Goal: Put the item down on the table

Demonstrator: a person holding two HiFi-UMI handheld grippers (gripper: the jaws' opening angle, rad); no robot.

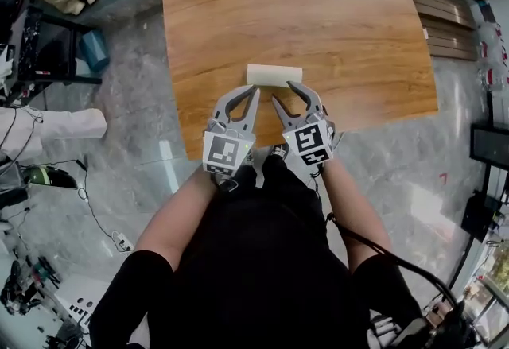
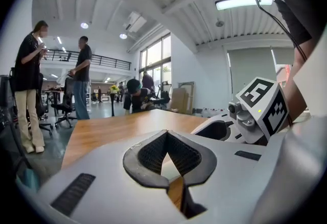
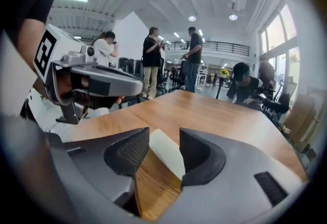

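A white rectangular block [image 1: 274, 75] lies flat on the wooden table [image 1: 318, 5], near its front edge. My right gripper [image 1: 284, 93] sits just behind the block with its jaws apart. In the right gripper view the block [image 3: 168, 156] shows in the gap of that gripper [image 3: 164, 139], and neither pad touches it. My left gripper [image 1: 254, 90] is close beside it on the left, at the block's near left end. Its tips meet with nothing between them [image 2: 166, 136]. Each gripper shows in the other's view: the right gripper [image 2: 255, 110] and the left gripper [image 3: 87, 82].
The table's front edge [image 1: 318, 126] runs right under both grippers, with grey stone floor below. Cables and gear [image 1: 48, 172] lie on the floor at left. Two people [image 3: 173, 62] stand beyond the table's far end and another [image 3: 245, 88] bends low there.
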